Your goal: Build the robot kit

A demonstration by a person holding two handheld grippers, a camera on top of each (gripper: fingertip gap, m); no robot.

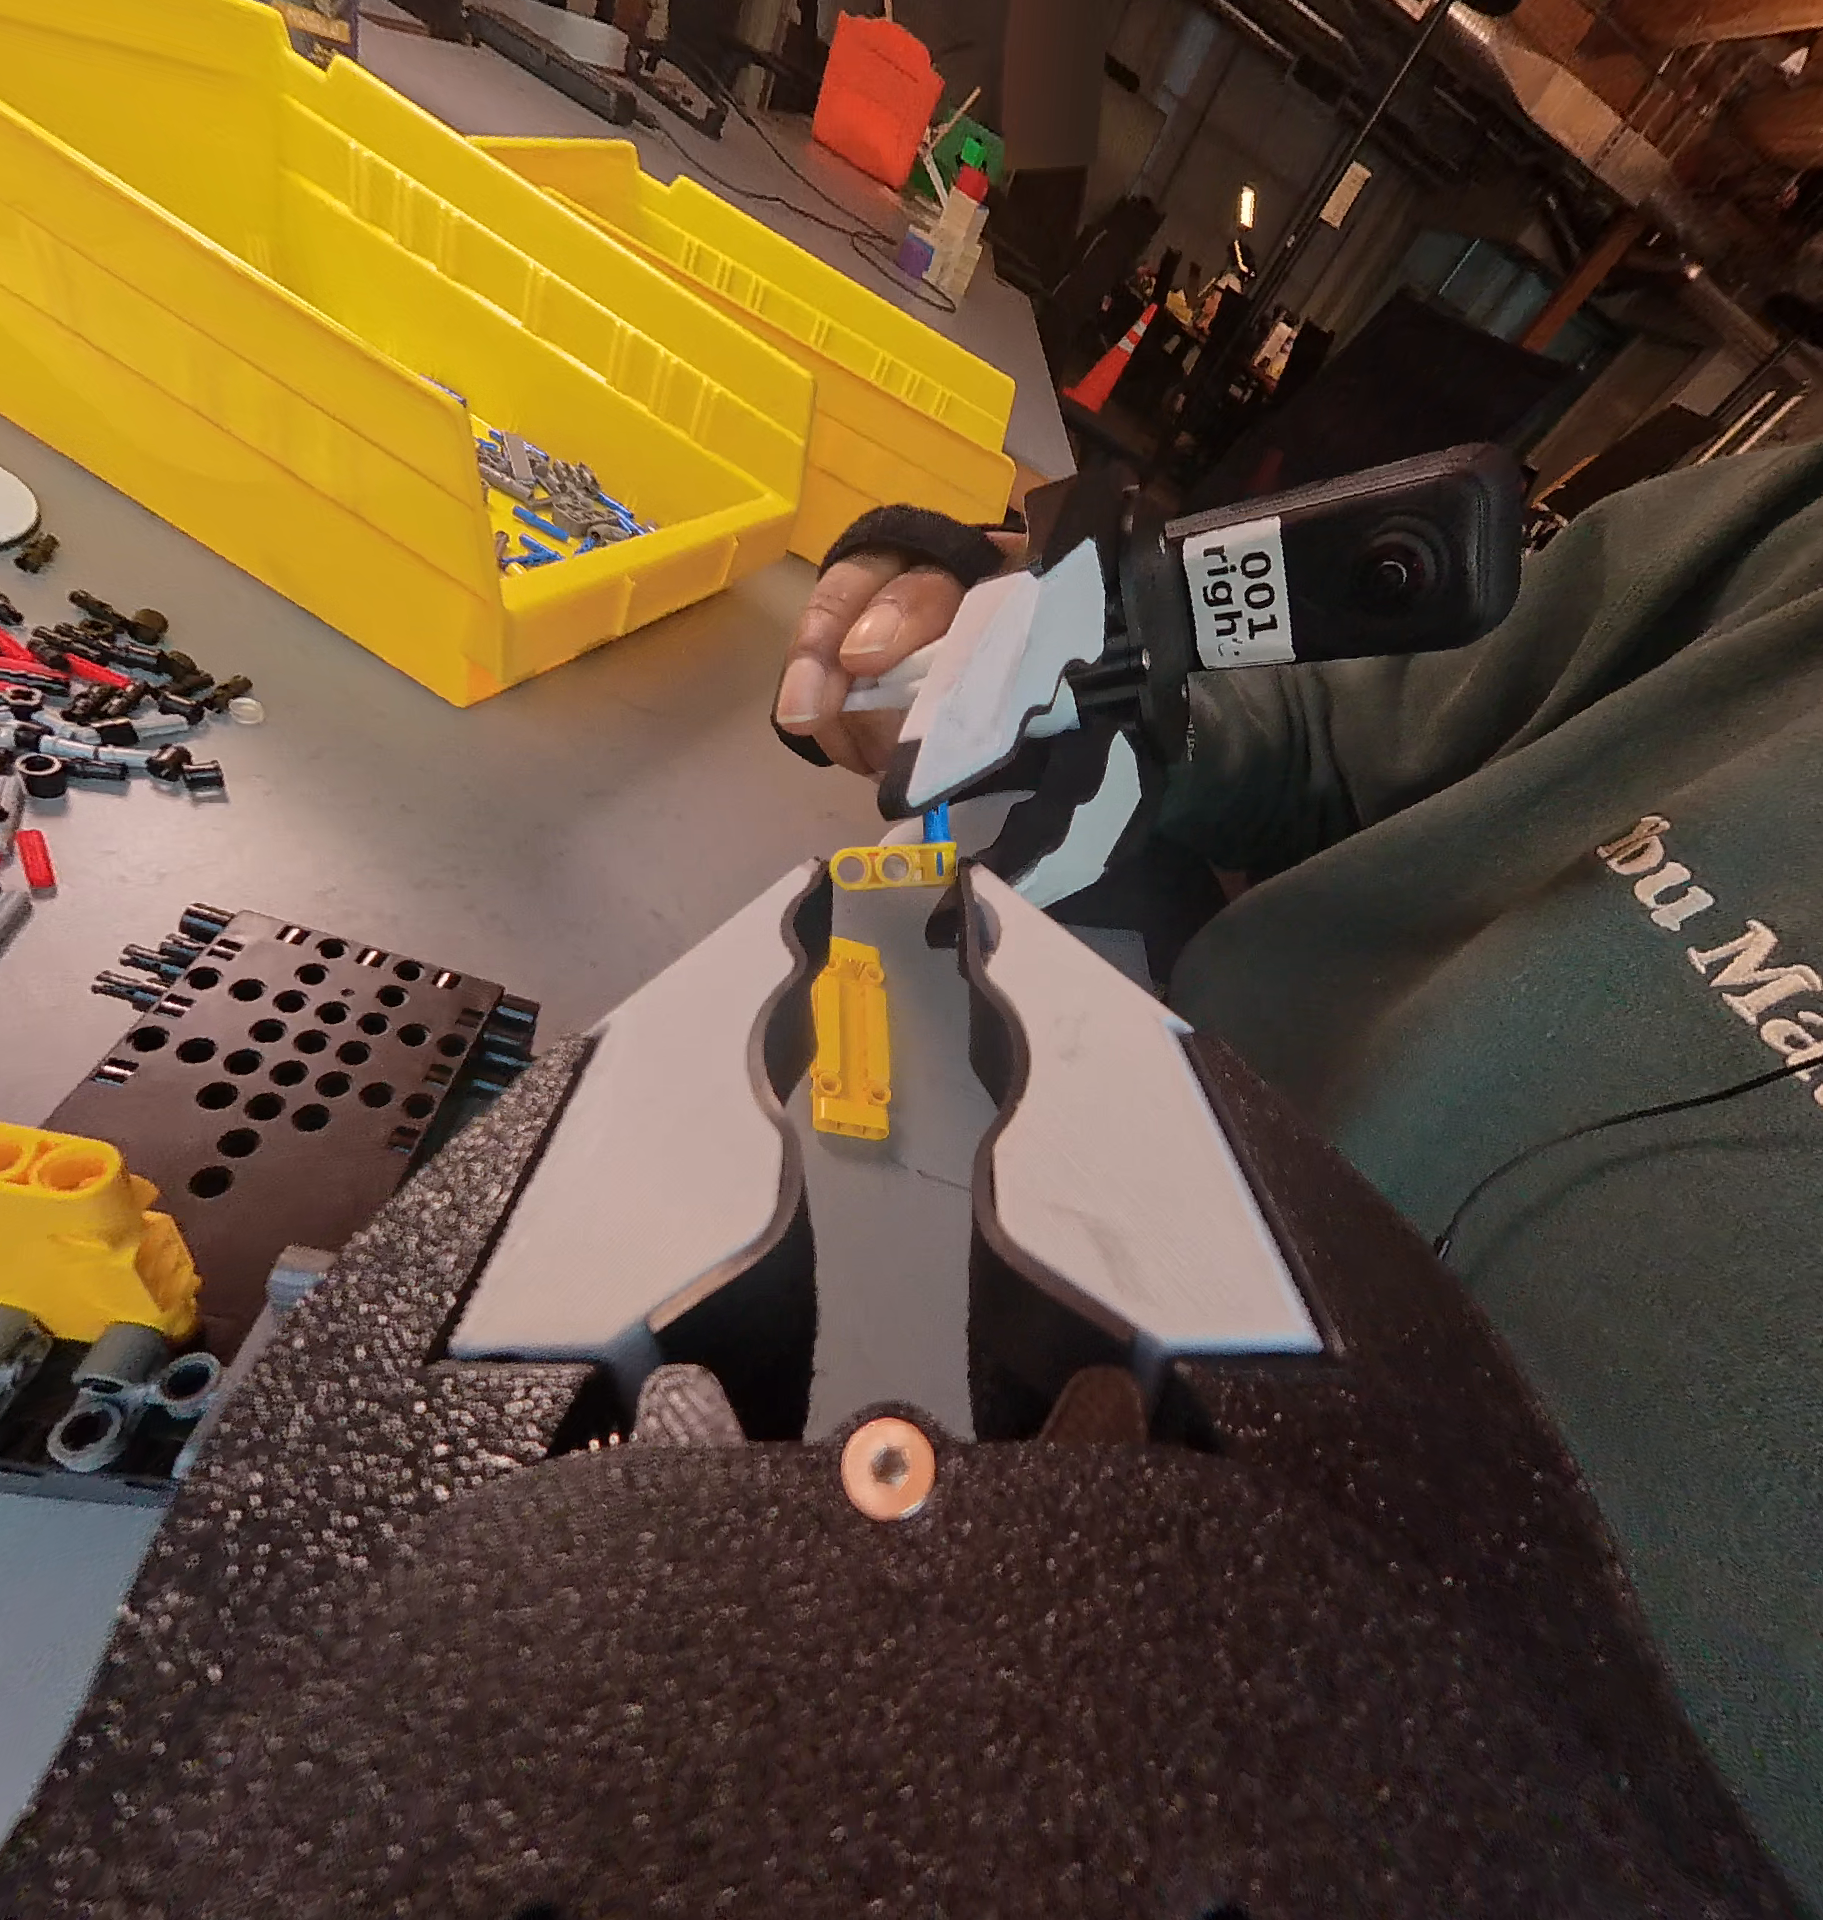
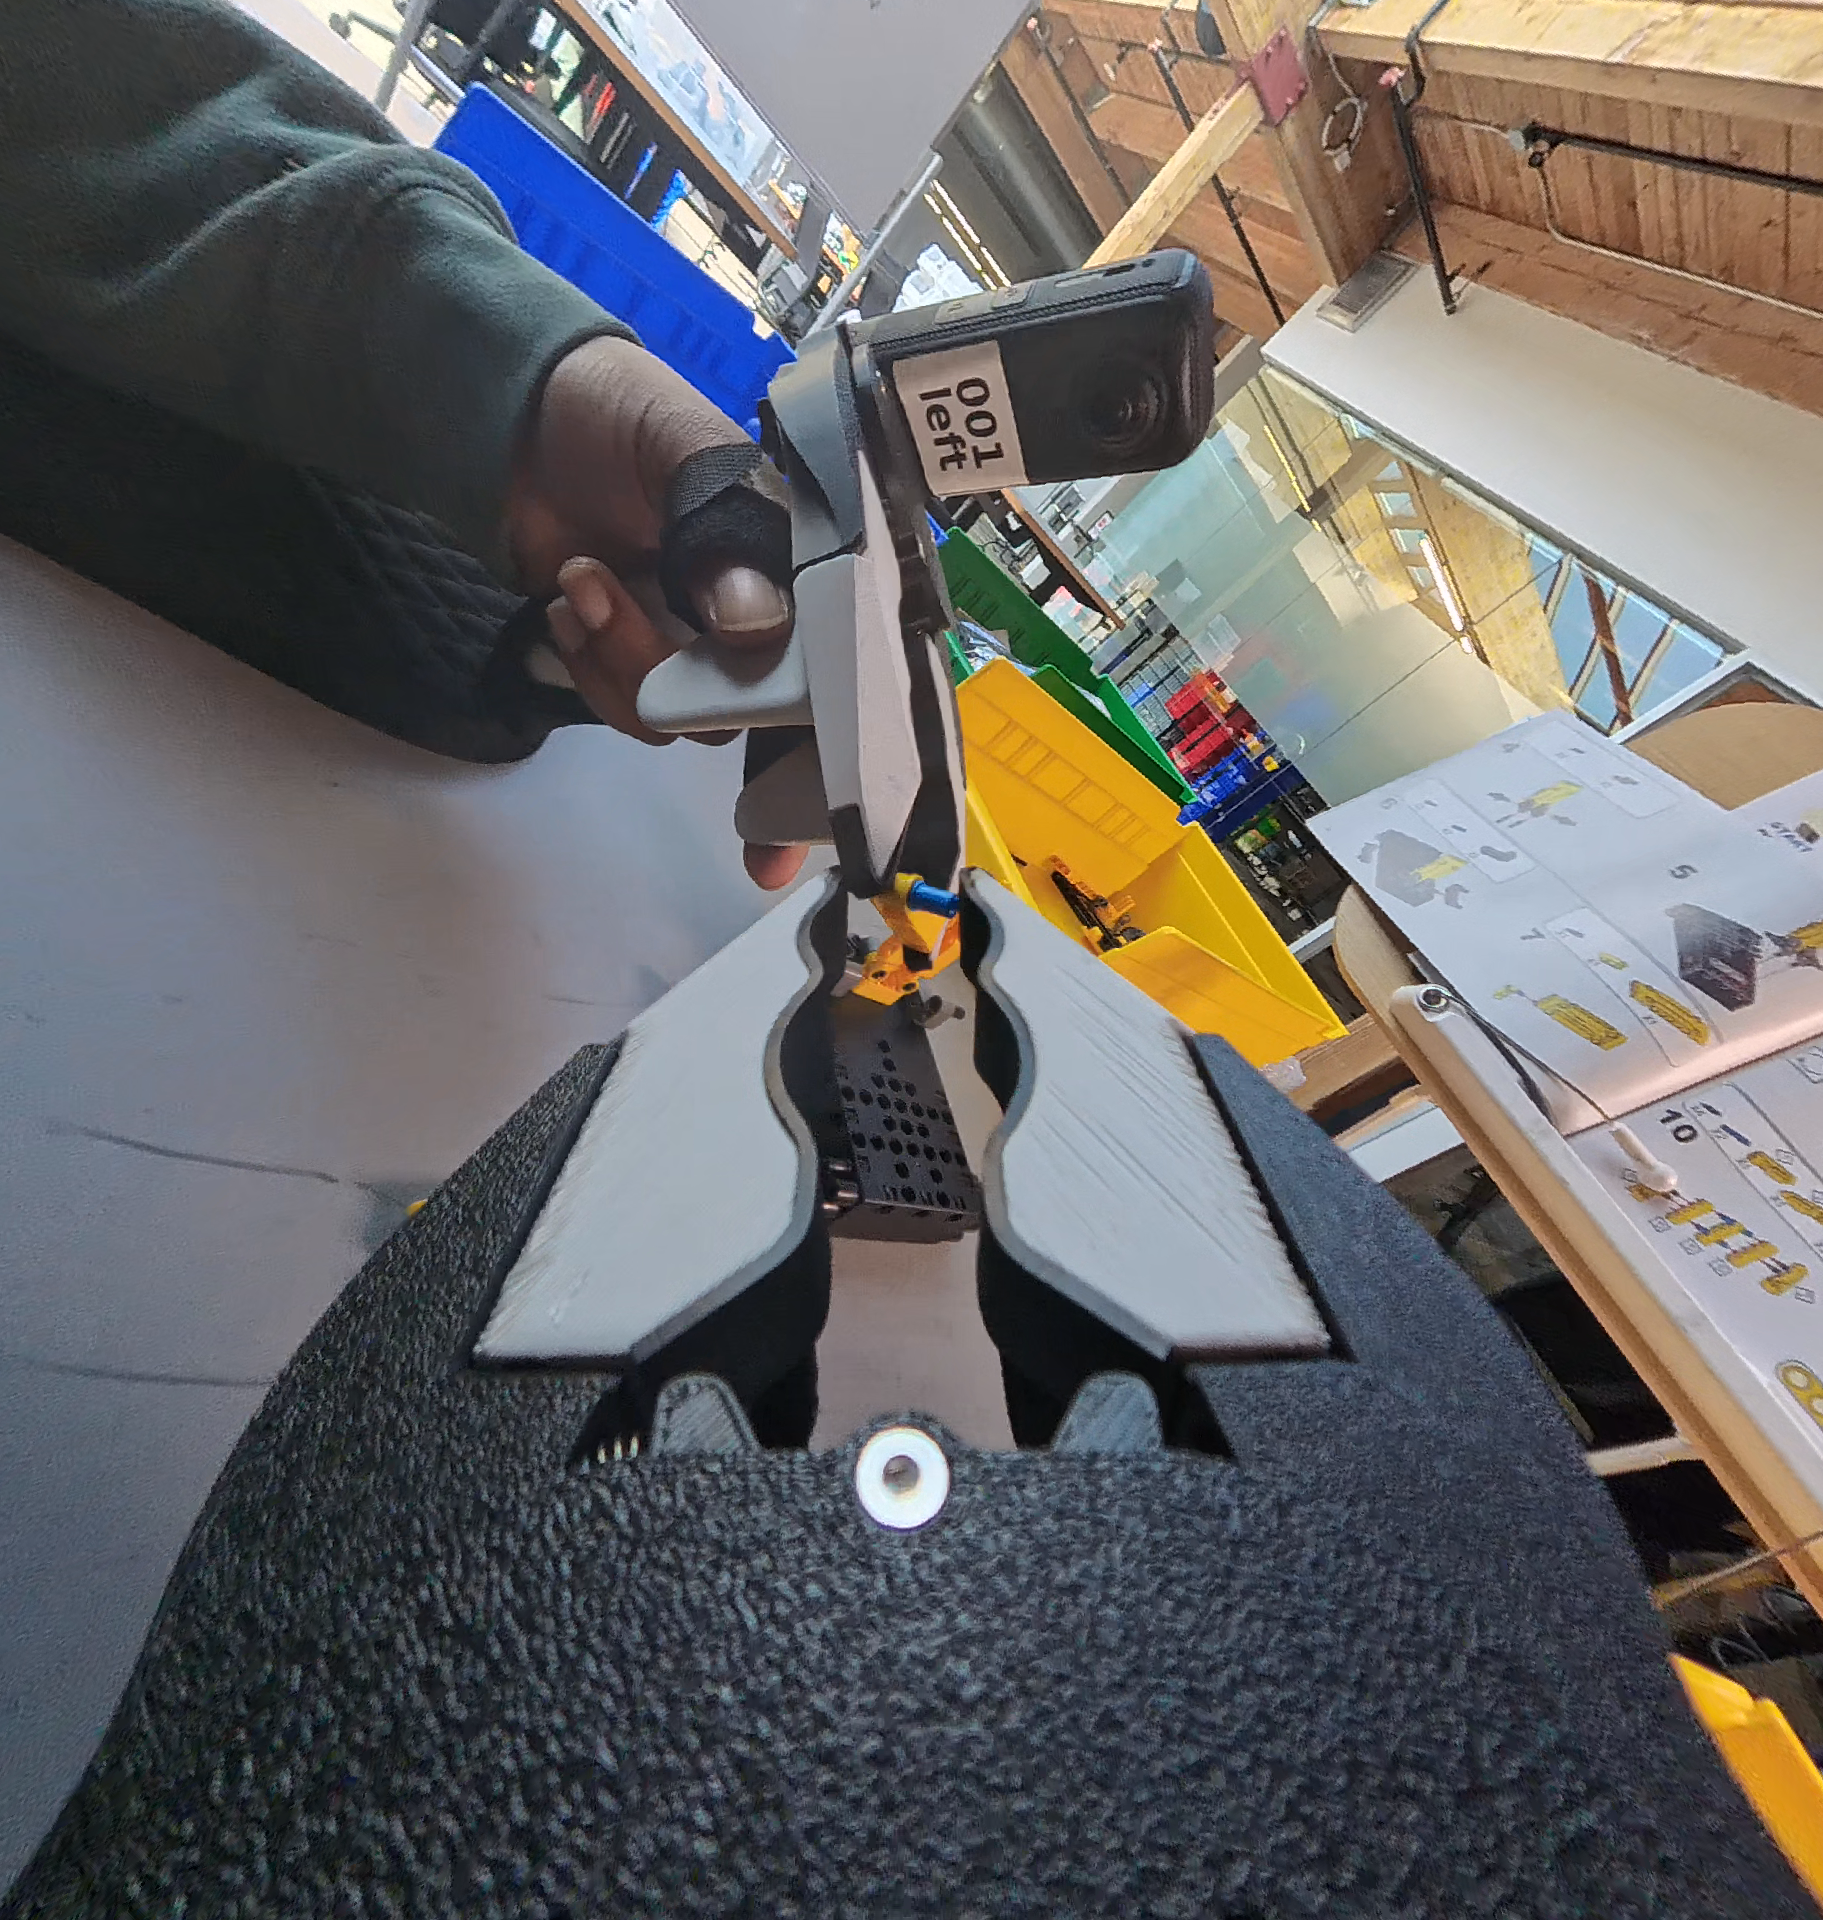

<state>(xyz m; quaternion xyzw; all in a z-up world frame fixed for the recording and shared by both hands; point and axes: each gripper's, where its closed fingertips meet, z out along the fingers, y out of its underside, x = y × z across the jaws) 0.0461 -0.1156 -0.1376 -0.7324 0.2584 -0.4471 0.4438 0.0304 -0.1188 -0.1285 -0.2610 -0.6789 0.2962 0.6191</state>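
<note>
Left wrist view: left gripper (image 1: 894, 871) pinches yellow beam (image 1: 892, 864), long axis crosswise betw. tips.
Right gripper (image 1: 933, 805) clamps blue pin (image 1: 935, 824), directly above beam's end hole, touching.

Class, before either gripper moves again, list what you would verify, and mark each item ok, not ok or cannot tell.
1. Left gripper clamps the yellow beam: ok.
2. Right gripper clamps the blue pin: ok.
3. Pin tip meets the beam's end: ok.
4. Pin fully seated in a hole: cannot tell.
5. Loose yellow piece lies flat on the table, untouched: ok.
6. Black perforated plate is apart from both grippers: ok.
</note>
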